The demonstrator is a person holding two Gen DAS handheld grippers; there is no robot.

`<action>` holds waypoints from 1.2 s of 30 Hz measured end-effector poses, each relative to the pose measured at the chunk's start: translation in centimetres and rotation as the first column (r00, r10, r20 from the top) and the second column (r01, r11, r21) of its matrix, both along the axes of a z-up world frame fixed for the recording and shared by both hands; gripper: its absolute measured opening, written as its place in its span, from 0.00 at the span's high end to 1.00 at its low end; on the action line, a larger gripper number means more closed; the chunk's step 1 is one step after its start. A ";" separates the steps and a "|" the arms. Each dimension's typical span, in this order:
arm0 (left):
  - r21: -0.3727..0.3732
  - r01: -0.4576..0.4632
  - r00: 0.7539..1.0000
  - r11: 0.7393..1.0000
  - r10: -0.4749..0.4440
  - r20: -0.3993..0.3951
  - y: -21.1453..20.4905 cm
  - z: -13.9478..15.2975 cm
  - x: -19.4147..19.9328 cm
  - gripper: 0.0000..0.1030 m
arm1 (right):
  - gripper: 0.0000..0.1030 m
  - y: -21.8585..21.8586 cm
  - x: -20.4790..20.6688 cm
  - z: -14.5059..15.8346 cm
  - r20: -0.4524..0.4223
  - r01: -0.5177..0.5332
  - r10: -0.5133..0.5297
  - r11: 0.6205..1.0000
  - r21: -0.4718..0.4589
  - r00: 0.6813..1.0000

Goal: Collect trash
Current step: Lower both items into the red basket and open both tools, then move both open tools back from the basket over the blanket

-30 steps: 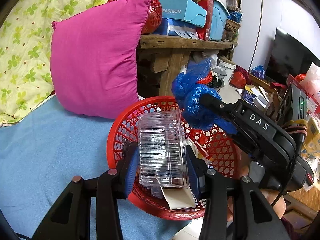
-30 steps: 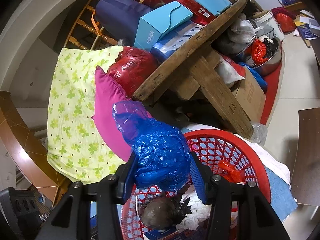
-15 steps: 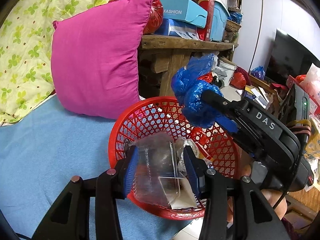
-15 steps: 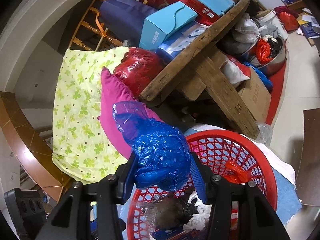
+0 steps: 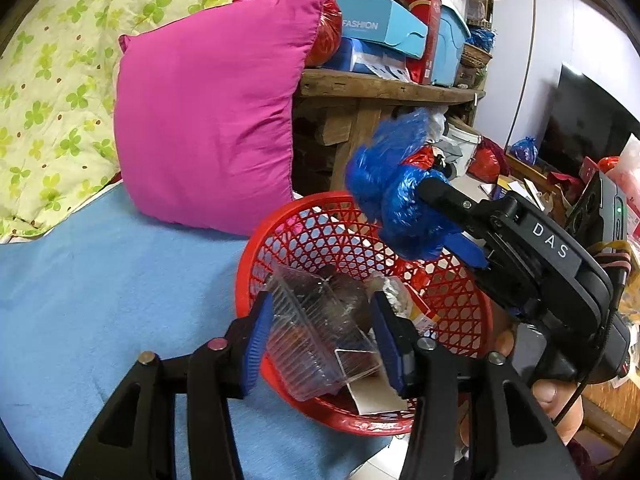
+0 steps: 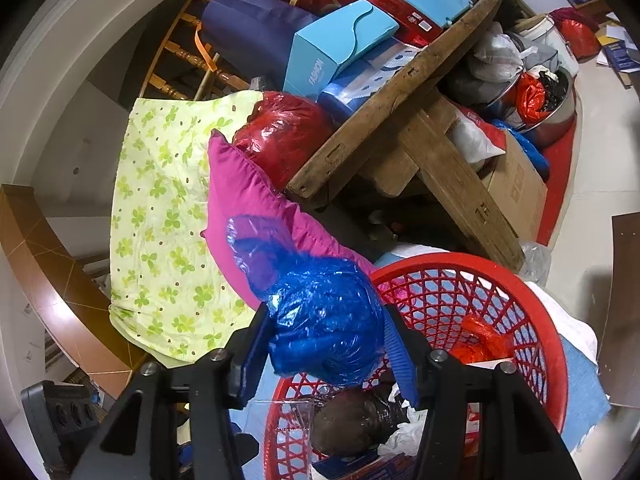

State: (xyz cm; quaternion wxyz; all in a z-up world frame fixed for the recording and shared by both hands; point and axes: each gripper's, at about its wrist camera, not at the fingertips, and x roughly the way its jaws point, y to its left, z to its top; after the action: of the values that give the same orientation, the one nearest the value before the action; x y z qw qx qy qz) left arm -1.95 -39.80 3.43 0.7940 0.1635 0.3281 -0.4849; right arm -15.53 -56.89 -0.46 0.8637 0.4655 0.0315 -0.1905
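A red mesh basket stands on a blue bed sheet and holds trash. A clear plastic clamshell box lies tilted over the basket's near rim, between the spread pads of my left gripper, which is open. My right gripper is shut on a crumpled blue plastic bag and holds it above the basket's far side; it also shows in the left wrist view. A brown bag, white paper and an orange wrapper lie in the basket.
A magenta pillow and a green-flowered quilt lie behind the basket. A wooden bench stacked with boxes stands beyond. The floor on the right is cluttered with bags, boxes and a TV.
My left gripper has opened and let go of the clear box, which tipped down onto the basket's rim. My right gripper with the blue bag has risen slightly.
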 end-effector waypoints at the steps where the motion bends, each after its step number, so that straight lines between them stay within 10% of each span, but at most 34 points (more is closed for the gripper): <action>1: -0.003 -0.007 1.000 1.000 0.007 0.003 0.2 0.1 0.1 0.44 | 0.44 0.0 0.1 0.0 -0.001 -0.003 0.003 1.000 0.003 1.000; 36: 0.036 -0.158 0.983 0.987 0.154 0.100 6.7 -0.3 1.9 0.24 | 0.41 4.0 4.4 1.8 -0.052 -0.069 0.064 0.993 -0.096 0.997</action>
State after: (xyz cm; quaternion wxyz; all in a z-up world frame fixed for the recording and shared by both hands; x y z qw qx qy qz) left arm -0.06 -33.15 3.16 0.8407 0.1779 0.3117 -0.4053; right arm -11.16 -52.88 1.36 0.8903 0.4166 0.0585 -0.1743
